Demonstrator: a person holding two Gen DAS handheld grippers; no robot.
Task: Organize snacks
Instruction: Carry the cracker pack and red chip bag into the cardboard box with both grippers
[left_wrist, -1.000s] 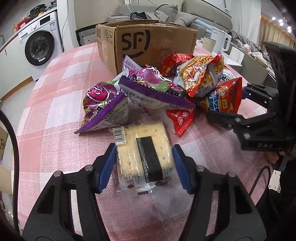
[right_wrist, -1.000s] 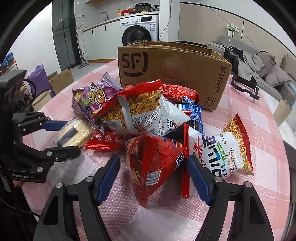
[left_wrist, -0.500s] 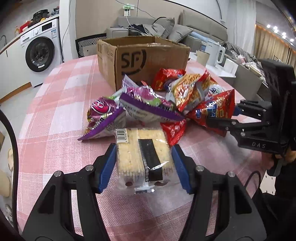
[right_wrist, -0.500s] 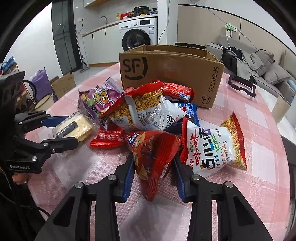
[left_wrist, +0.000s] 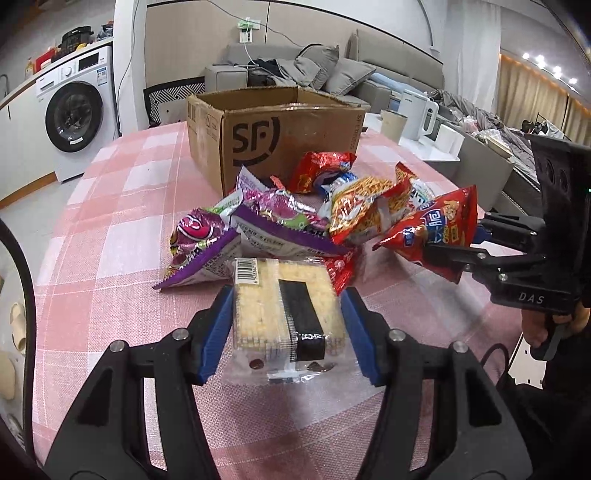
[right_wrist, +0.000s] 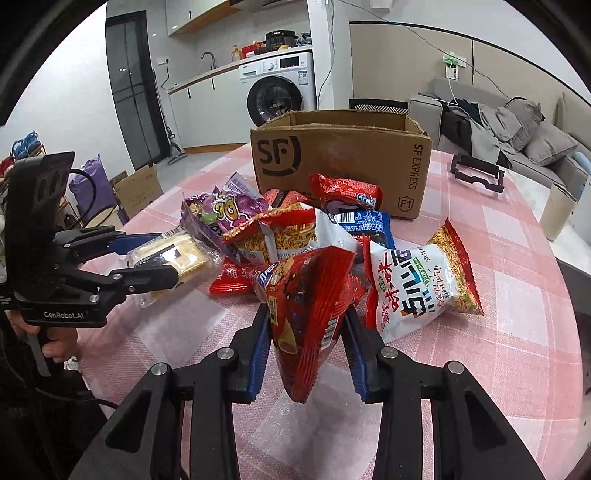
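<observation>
1. Since the earlier frame, the right gripper (right_wrist: 306, 350) has been clenched on the red bag (right_wrist: 310, 306).
2. The cracker pack (left_wrist: 286, 314) is gripped by the left gripper (left_wrist: 286, 328), above the table (left_wrist: 110, 295), near its front edge.

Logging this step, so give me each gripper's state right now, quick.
Left gripper: closed on the cracker pack.
Right gripper: closed on the red chip bag.
</observation>
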